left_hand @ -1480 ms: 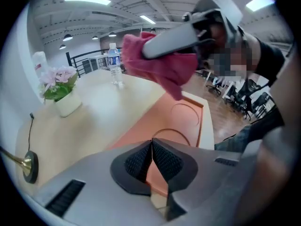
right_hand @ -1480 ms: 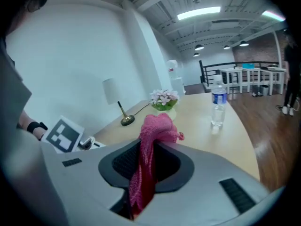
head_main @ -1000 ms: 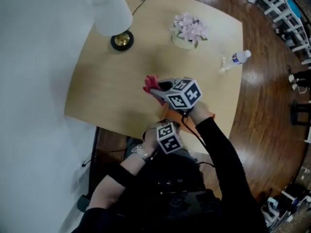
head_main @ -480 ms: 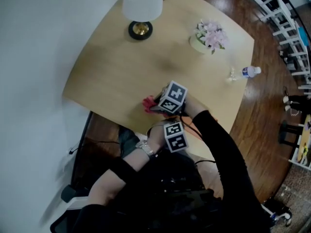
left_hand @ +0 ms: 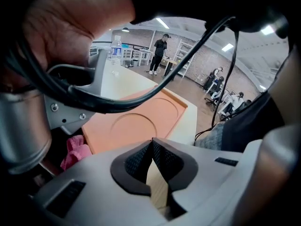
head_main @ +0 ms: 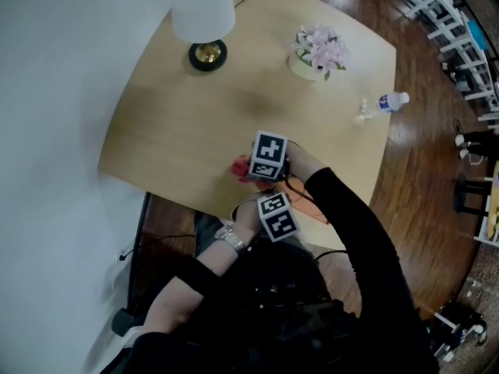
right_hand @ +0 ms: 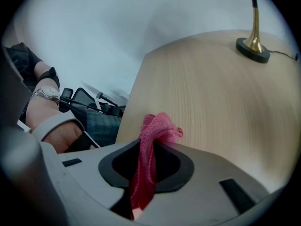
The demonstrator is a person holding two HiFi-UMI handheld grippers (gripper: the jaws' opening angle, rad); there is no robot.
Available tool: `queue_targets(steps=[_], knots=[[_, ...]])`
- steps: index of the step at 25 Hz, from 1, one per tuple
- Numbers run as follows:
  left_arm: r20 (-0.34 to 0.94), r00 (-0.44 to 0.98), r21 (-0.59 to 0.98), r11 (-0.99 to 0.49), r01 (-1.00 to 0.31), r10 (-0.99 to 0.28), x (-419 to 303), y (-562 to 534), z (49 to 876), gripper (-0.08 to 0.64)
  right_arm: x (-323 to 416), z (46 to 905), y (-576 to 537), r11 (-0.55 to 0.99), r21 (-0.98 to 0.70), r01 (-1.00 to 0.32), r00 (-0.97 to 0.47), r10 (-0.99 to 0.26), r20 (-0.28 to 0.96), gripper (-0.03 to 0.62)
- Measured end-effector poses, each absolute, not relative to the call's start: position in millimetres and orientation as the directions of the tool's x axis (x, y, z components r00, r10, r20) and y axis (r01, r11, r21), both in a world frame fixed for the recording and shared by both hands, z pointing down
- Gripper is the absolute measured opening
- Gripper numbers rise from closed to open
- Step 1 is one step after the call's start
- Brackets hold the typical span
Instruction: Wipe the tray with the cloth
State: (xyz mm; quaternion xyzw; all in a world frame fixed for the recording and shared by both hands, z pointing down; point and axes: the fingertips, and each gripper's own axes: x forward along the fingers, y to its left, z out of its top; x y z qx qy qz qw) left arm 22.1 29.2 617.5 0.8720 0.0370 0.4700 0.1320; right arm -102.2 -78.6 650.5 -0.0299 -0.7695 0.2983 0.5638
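My right gripper (right_hand: 146, 149) is shut on a pink cloth (right_hand: 153, 140) whose bunched end sticks out past the jaws, just above the wooden table (right_hand: 211, 102) near its front edge. In the head view the cloth (head_main: 240, 168) shows left of the right gripper's marker cube (head_main: 267, 156). The orange tray (left_hand: 141, 121), with a round recess, lies on the table in front of my left gripper (left_hand: 151, 147). That gripper's pads meet with nothing seen between them. The cloth (left_hand: 75, 149) hangs at the tray's left corner. The head view shows only a sliver of tray (head_main: 318, 213).
A lamp (head_main: 204, 22) stands at the table's far left, a pot of pink flowers (head_main: 318, 53) at the far middle, and a water bottle (head_main: 383, 102) lies near the right edge. The table's front edge runs just beside both grippers. White shelving stands on the floor beyond.
My right gripper has come down and toward the near table edge with the cloth, tipping to point downward. The left gripper has stayed where it was.
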Motion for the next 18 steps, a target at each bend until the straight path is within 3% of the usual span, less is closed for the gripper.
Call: queue_targets(steps=[11,18], knots=[[0.815,0.537,0.291,-0.955,-0.056,0.216,21,30,617,0.002,-40,655,-140,0.876,-0.306,-0.373,-0.23,0.233,0.945,0.077],[0.814,0.534,0.297,-0.954,-0.045,0.228,22,30,618,0.002,6,636,-184,0.827,-0.241,-0.508,-0.26,0.12,0.958,0.077]])
